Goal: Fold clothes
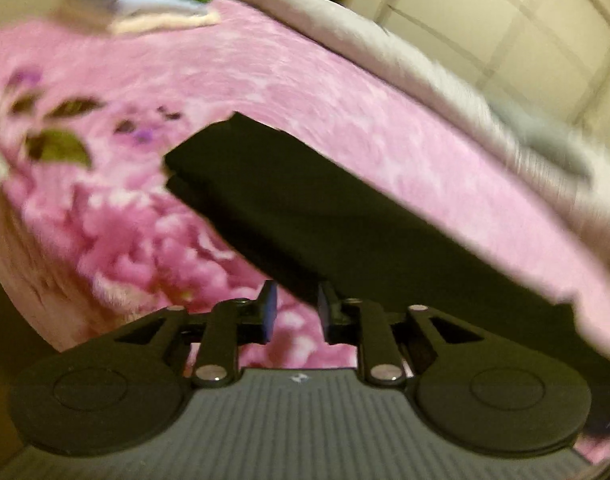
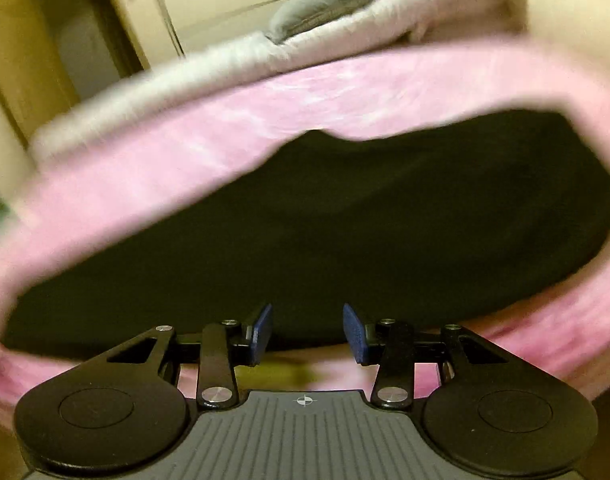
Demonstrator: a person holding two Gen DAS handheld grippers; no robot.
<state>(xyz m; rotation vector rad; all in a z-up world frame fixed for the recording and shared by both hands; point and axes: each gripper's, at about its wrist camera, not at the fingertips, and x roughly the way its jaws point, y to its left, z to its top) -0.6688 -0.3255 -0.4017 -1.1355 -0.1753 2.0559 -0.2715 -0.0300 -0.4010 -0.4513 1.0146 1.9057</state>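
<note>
- Left wrist view: the left tool [image 1: 295,312] was part open, its blue pads [image 1: 269,312] apart with nothing gripped between them. The black garment [image 1: 325,216] lay folded on the pink floral blanket [image 1: 145,216] of the bed, its near edge just ahead of the right pad.
- The garment's long axis ran from the upper left, beyond the tool, down to the lower right.
- A stack of folded clothes [image 1: 161,16] sat well apart at the far end.
- Right wrist view: the right tool [image 2: 308,334] was open wider and held nothing. The black garment [image 2: 345,232] lay directly ahead, its long axis crosswise to the fingers, its near edge at the pads [image 2: 355,336].
- Judgement: the right tool was squarer to the near edge; contact could not be confirmed through blur.
</note>
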